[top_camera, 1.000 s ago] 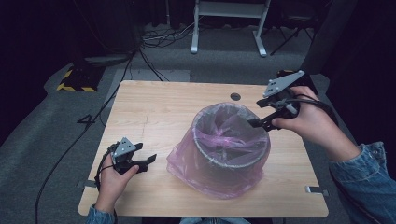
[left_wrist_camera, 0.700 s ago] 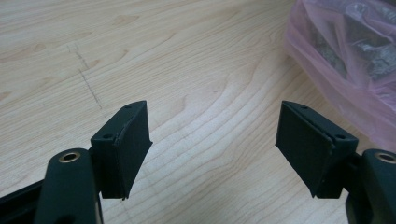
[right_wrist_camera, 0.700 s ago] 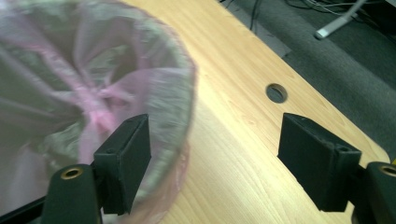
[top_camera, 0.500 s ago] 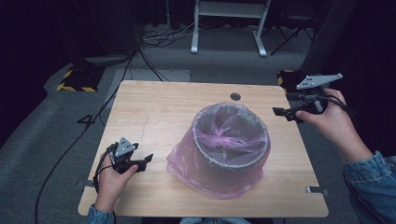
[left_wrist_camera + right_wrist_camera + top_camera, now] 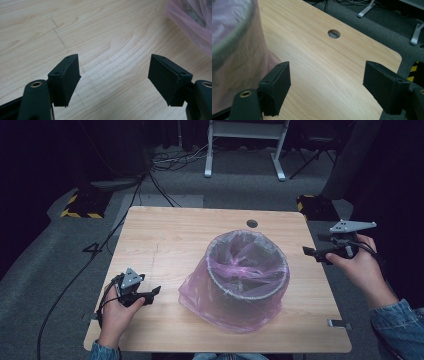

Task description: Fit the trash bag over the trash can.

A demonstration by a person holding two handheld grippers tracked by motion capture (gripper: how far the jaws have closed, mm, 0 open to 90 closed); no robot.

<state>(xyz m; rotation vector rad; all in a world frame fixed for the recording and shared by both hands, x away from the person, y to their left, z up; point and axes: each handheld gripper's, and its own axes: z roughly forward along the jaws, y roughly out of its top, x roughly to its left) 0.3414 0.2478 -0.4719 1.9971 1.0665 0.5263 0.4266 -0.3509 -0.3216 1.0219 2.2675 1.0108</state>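
Note:
A round bin [image 5: 247, 270] lined with a pink plastic bag [image 5: 230, 312] stands in the middle of the wooden table [image 5: 175, 235]; the bag hangs over the rim and spreads onto the tabletop. My left gripper [image 5: 154, 294] rests low at the front left, pointing toward the bin, open [image 5: 115, 72] with bare wood between its pads and the bag's edge [image 5: 192, 22] at the far right. My right gripper [image 5: 310, 254] hovers at the table's right edge, apart from the bin. It is open [image 5: 327, 75], its jaws have just been opening wider, and nothing lies between them. The bagged bin [image 5: 234, 50] shows at its left.
A cable hole [image 5: 252, 223] lies in the table behind the bin, also ahead of the right gripper as the hole [image 5: 334, 33]. A metal clamp [image 5: 337, 323] sits at the front right edge. On the floor beyond are a white stand [image 5: 245, 150], cables and a yellow-black striped block [image 5: 80, 205].
My right gripper has moved away from the bin's far right rim, rightward and down to the table's right edge. The left gripper, bin and bag have stayed where they were.

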